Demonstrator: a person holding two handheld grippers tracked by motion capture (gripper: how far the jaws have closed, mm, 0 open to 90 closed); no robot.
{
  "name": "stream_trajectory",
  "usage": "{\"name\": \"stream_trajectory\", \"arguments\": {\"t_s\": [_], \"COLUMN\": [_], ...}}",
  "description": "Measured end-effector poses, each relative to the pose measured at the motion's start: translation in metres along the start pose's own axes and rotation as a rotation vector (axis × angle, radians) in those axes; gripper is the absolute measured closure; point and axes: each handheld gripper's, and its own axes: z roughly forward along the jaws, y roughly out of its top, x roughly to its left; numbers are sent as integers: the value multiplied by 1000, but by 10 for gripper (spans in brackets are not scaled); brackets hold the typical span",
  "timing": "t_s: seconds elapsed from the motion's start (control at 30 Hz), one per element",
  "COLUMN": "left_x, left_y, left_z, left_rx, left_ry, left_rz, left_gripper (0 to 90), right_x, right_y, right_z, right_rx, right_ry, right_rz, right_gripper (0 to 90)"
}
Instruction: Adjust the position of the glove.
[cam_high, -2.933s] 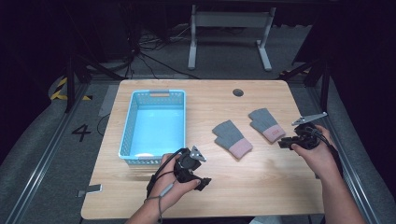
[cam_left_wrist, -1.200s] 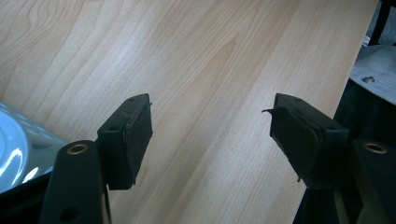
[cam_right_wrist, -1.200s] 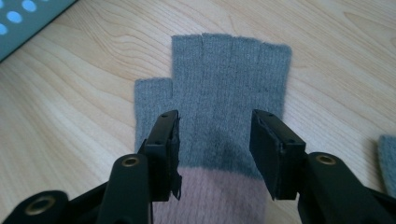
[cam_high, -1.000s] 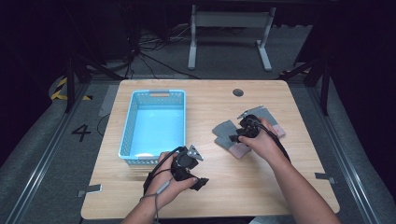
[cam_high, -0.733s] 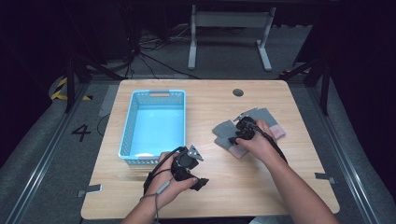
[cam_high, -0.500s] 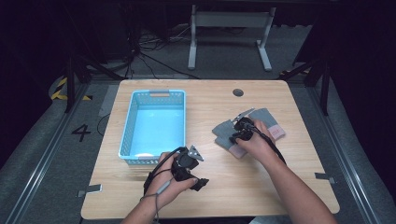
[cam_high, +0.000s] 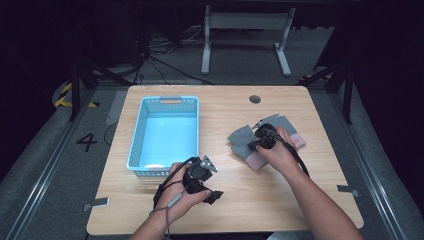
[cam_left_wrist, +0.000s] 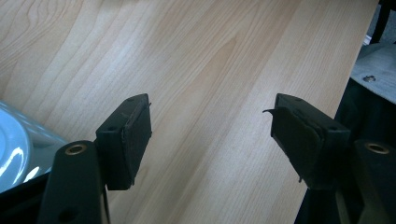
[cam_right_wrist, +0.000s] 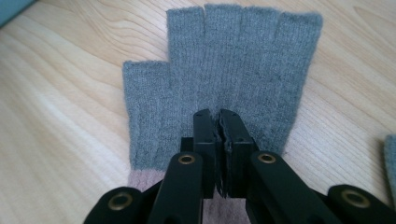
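Observation:
Two grey fingerless gloves with pink cuffs lie right of the table's middle. My right gripper (cam_high: 254, 144) is down on the nearer glove (cam_high: 241, 138). In the right gripper view its jaws have just been closing and now stand together, my right gripper (cam_right_wrist: 219, 117) pinching a fold of that glove (cam_right_wrist: 243, 56) near its palm. The second glove (cam_high: 289, 130) lies just beyond my hand, and its edge (cam_right_wrist: 390, 158) shows at the right. My left gripper (cam_high: 212, 196) rests near the front of the table, and in its own view my left gripper (cam_left_wrist: 210, 130) stands open over bare wood.
A light blue plastic basket (cam_high: 134, 145) stands on the left half of the wooden table (cam_high: 250, 210), just behind my left hand; its corner (cam_left_wrist: 14, 149) shows in the left gripper view. A round cable hole (cam_high: 255, 99) is near the far edge.
My right hand came in from the table's right edge to the nearer glove and has stayed on it for the last second. The left hand has not moved.

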Motion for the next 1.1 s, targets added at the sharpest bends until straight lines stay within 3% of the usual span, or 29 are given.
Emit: {"name": "stream_trajectory", "arguments": {"t_s": [0.4, 0.57, 0.77, 0.87, 0.93, 1.1], "left_x": [3, 4, 5, 6, 6, 8], "left_y": [2, 4, 5, 5, 6, 7], "left_z": [-4, -4, -6, -7, -8, -10], "left_rx": [-15, -18, -23, -30, -29, -40], "left_ry": [5, 5, 4, 9, 7, 6], "left_rz": [-1, -2, -2, -2, -2, 3], "left_gripper": [297, 297, 297, 297, 297, 297], "right_x": [12, 21, 29, 36, 37, 42], "right_y": [-6, -17, -23, -26, -26, -31], "right_z": [-43, -61, -71, -77, -78, -78], "right_rx": [-65, -89, -82, -66, -61, -22], "right_ry": [49, 102, 134, 155, 160, 199], "right_rz": [-58, -73, -116, -164, -167, -227], "right_gripper": [868, 865, 865, 864, 864, 863]}}
